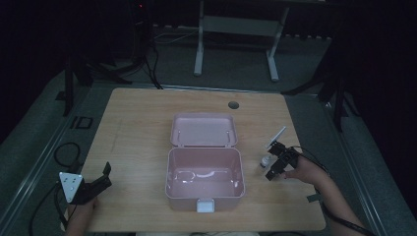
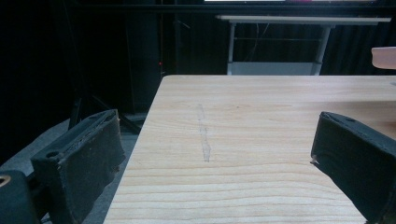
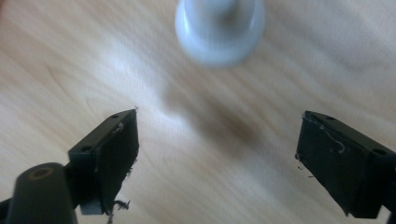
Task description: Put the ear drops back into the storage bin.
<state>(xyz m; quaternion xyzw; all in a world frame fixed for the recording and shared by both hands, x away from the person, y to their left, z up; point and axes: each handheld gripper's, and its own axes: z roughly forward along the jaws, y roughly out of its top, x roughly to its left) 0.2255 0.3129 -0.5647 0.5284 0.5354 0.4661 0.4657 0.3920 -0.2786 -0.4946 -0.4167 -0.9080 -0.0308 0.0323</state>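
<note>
A pink plastic box [image 1: 205, 177] stands open in the middle of the wooden table, its lid [image 1: 203, 130] tilted back and a white latch [image 1: 205, 205] at the front. To its right sits a small white bottle [image 1: 265, 161], blurred in the right gripper view [image 3: 219, 29]. My right gripper [image 1: 276, 162] hovers just right of the bottle, pointing down at the table, jaws open and empty [image 3: 217, 154]. My left gripper [image 1: 101, 179] rests near the table's front left corner, open with nothing between its jaws [image 2: 215, 158].
A thin white strip [image 1: 276, 136] lies on the table behind the right gripper. A round cable hole [image 1: 233, 104] sits near the far edge. A white desk frame [image 1: 236, 29] stands on the floor beyond. Cables [image 1: 66, 152] trail on the floor at left.
</note>
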